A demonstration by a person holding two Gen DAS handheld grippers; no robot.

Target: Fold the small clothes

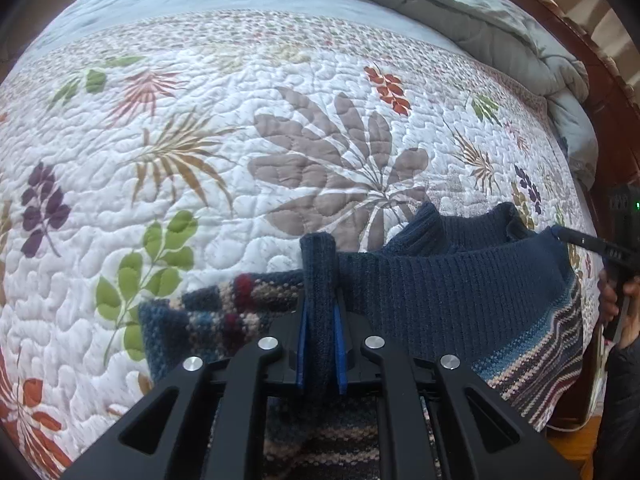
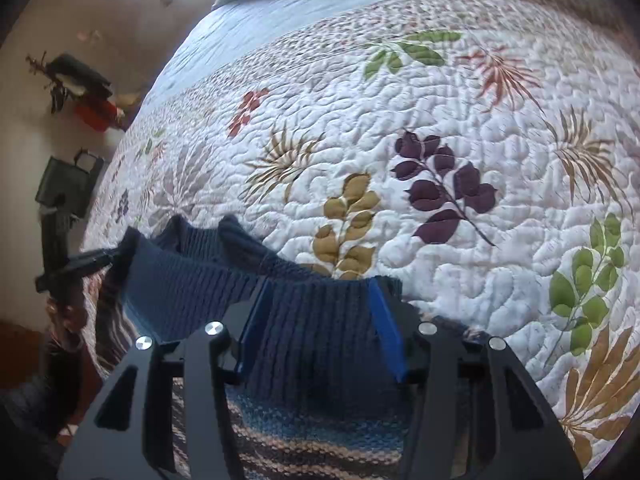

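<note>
Black linkage arms fill the bottom of both wrist views, and between them sits the dark navy ribbed-knit sweater (image 1: 460, 280) with its striped, patterned lower body. Your left gripper (image 1: 320, 312) has its blue-padded jaws clenched on a bunched ridge of the navy knit, which stands up as a narrow roll at centre frame. Your right gripper (image 2: 320, 308) has its jaws set about half apart, with a broad band of the same ribbed edge lying between the blue pads; whether those pads actually press the cloth, you cannot tell from this view.

The sweater lies at the near edge of the bed, on the white quilted bedspread (image 1: 240, 152) printed with coloured leaves, low and right of centre in the left view, low and left in the right view. Its upper ribbed edge is lifted and stretched between your two tools.

By my reading, you are early in the fold: the garment is gripped and raised, but no crease is laid and no tidy rectangle shows. A patterned sleeve (image 1: 208, 312) trails loose towards the lower left. The knit looks thick, soft and heavy, so expect it to sag and slip.
</note>
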